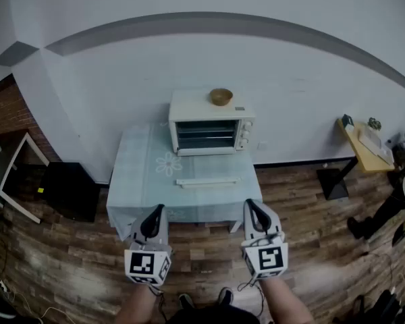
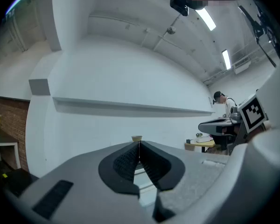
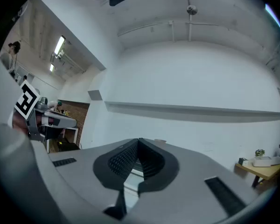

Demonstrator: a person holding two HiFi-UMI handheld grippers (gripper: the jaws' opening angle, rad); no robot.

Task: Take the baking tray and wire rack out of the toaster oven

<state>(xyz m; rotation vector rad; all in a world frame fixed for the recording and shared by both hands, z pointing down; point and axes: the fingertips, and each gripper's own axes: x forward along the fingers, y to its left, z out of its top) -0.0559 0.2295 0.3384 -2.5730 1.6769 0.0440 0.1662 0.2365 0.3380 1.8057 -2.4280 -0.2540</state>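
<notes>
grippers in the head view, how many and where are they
2. The left gripper is at lower left and the right gripper at lower right, both by the table's front edge, jaws shut on nothing. None looks hidden.

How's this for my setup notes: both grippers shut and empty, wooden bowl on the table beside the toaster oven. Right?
Not quite: the head view shows the bowl on top of the toaster oven, not on the table. Left gripper and right gripper are indeed shut and empty.
</notes>
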